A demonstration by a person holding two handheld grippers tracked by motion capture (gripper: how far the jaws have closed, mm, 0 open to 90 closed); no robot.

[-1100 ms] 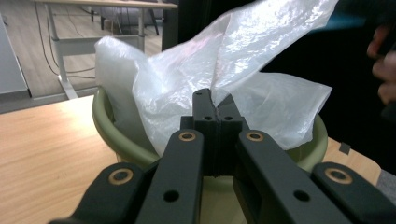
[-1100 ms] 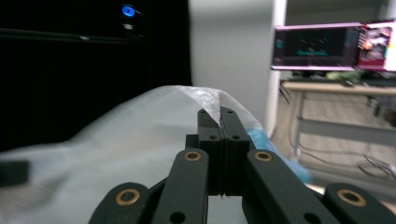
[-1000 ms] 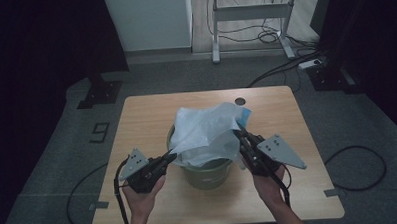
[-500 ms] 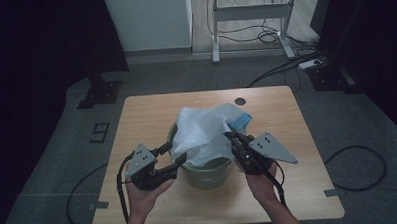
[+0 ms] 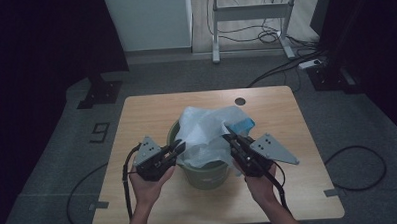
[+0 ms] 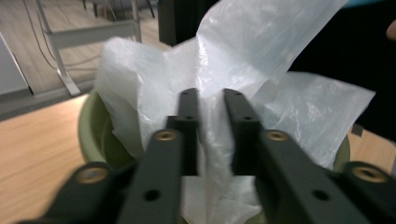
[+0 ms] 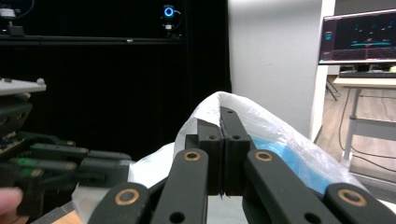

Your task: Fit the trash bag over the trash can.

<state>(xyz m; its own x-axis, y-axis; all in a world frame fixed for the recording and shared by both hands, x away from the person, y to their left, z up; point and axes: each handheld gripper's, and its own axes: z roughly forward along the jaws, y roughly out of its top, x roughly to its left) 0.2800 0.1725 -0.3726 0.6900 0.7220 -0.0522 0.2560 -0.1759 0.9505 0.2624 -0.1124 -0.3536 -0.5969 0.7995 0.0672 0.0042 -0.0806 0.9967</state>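
Observation:
A pale green bucket [image 5: 204,175] stands mid-table with a white see-through plastic bag [image 5: 206,133] bulging out of its top. My right gripper [image 5: 228,136] is at the bag's right side, jaws pressed together on a raised fold of the film [image 7: 261,126]. My left gripper [image 5: 178,146] is at the bag's left side. In the left gripper view its jaws stand apart with loose bag film [image 6: 243,56] hanging between them, above the bucket's rim [image 6: 88,130]. Something blue [image 5: 245,124] shows through the bag at its far right.
The wooden table [image 5: 146,114] has bare room around the bucket and a small round hole [image 5: 240,101] near its back edge. A desk frame [image 5: 248,12] and cables [image 5: 285,64] lie on the floor beyond. A lit monitor [image 7: 357,37] is far off.
Both grippers have closed in toward the bucket. The left one went up to the bag's left side, and the bag is gathered narrower and taller between them.

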